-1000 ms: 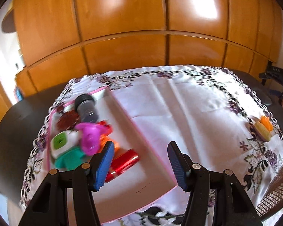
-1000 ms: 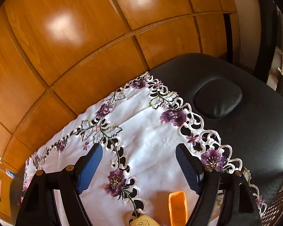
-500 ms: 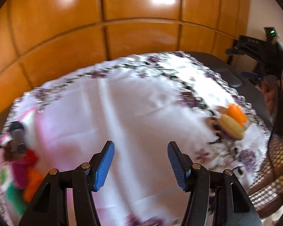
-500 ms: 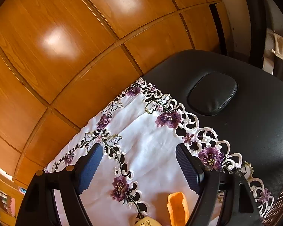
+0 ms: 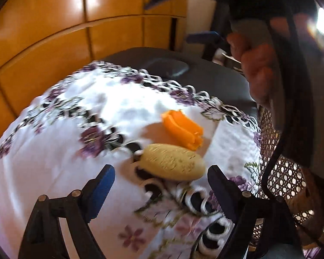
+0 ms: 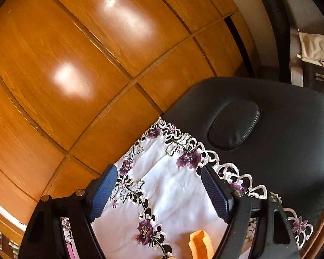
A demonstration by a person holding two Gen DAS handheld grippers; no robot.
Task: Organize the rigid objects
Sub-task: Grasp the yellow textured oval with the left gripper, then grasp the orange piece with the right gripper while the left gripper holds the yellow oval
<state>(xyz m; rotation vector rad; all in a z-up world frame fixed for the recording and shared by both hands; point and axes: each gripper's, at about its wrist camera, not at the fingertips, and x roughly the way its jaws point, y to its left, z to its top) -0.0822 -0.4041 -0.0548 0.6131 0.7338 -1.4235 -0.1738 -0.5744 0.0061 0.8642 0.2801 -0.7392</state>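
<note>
Only the left wrist view shows the tan oval soap (image 5: 172, 165), lying on the tablecloth (image 5: 54, 161) between the opening left gripper (image 5: 159, 190), untouched, orange clip (image 5: 182, 129) at its 12 o'clock. Right gripper (image 6: 159, 191) gapes, released; the clip's tip (image 6: 200, 245) peeks at 6 o'clock.

A tablecloth (image 5: 54, 161) lies over a padded table (image 5: 215, 79), leaving the table's far right part bare, with an oval pad (image 5: 168, 68) set into it. Near the cloth's right edge an oval bar (image 5: 172, 161) lies on the cloth, and a clip (image 5: 182, 128) lies just behind it, about touching. The left gripper (image 5: 159, 185) hangs just before the bar, its jaws opening, nothing between them. A hand (image 5: 259, 64) is up at the right, above the table's edge. Behind the table stands a wardrobe (image 6: 97, 64); right of it, a chair (image 6: 291, 32). In the right wrist view the right gripper (image 6: 157, 190) hangs over the cloth (image 6: 172, 190), the clip (image 6: 200, 246) below it at the bottom edge
</note>
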